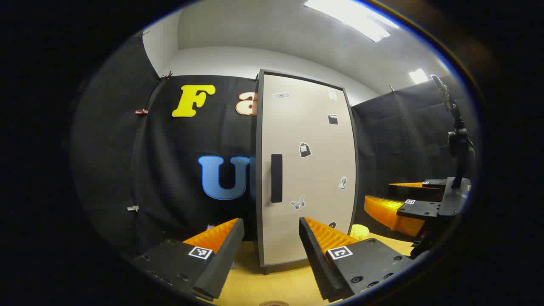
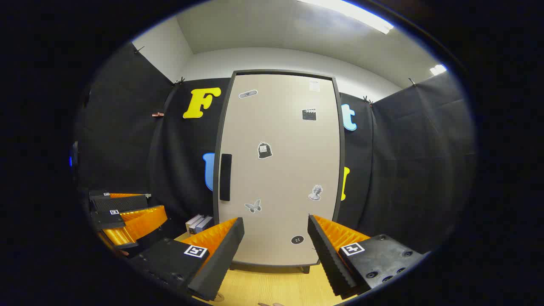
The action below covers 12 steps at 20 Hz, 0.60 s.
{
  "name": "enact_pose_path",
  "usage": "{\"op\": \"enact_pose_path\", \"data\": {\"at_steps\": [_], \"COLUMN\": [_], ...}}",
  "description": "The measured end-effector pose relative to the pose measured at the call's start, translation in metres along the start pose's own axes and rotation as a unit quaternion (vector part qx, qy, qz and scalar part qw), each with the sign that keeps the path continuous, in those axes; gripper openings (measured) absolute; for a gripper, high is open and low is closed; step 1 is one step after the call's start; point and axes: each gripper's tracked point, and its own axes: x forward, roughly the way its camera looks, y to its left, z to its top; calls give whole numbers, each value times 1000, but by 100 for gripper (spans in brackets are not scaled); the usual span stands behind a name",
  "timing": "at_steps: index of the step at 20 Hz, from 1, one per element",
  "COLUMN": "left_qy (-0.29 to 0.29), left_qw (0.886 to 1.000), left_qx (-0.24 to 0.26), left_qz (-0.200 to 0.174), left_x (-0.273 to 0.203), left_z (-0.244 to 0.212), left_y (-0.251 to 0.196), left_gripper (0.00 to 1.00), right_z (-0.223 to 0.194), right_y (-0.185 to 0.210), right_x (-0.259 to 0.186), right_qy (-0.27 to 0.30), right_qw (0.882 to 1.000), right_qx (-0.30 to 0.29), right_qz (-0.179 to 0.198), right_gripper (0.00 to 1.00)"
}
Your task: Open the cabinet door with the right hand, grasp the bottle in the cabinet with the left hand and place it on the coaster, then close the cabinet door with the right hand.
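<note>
Cabinet: a tall cabinet [image 2: 278,170] is standing upright on the wooden table [image 2: 272,289], against the black cloth wall.
Cabinet door: the door [image 1: 308,170] is sitting shut, with small stickers scattered over its pale face.
Handle: a dark upright handle [image 2: 225,177] is sitting near the door's left edge, about halfway up.
Bottle: it is not showing past the shut door, so I cannot tell where it is standing.
Left gripper: the left gripper [image 1: 272,248] is pointing at the door just below the handle, fingers spread apart and holding nothing.
Right gripper: the right gripper [image 2: 276,250] is facing the lower door, fingers parted and empty, clear of the handle.
Yellow object: a small pale yellow thing [image 1: 360,231] is sitting on the table beside the cabinet's right foot.
Books: a few small books [image 2: 198,222] are standing left of the cabinet.
</note>
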Motion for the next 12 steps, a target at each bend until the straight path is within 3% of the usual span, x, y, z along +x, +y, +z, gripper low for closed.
{"op": "enact_pose_path", "data": {"at_steps": [12], "left_qy": [3], "left_qw": [1000], "left_qx": [3], "left_qz": [-10], "left_x": [1], "left_z": [0], "left_y": [-3], "left_gripper": [83], "right_z": [-1], "right_y": [1], "right_x": [-4], "right_qy": [3], "right_qw": [1000], "right_qx": [-3], "right_qz": [-6], "right_gripper": [98]}}
